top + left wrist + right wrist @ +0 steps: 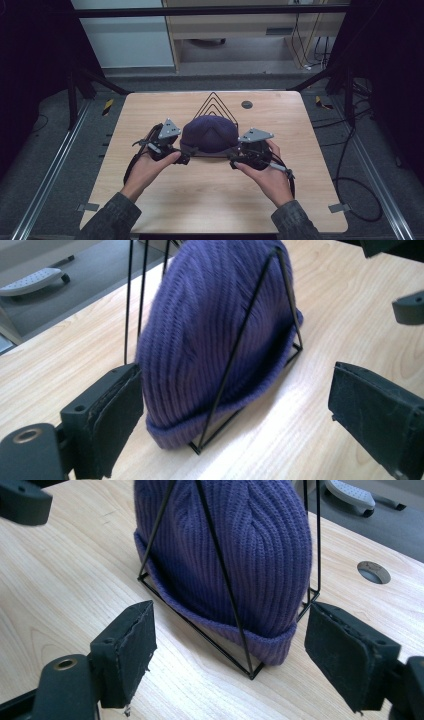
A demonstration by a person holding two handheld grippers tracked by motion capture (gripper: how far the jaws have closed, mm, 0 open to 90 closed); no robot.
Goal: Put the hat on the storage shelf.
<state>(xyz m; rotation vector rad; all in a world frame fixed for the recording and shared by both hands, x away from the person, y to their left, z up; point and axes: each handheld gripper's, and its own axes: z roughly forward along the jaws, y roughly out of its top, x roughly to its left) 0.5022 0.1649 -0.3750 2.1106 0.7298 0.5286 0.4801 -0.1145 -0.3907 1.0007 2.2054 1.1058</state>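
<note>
High view is pretty dim, dark at the sides; both gripper views are bright, sharp, with slight blur near edges.

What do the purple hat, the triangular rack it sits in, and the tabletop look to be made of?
Hat: ribbed knit, likely wool or acrylic, matte; rows of stitches show.
Rack: thin black rods, probably painted metal wire.
Tabletop: pale wood or wood-look laminate, smooth, with visible grain.
</note>
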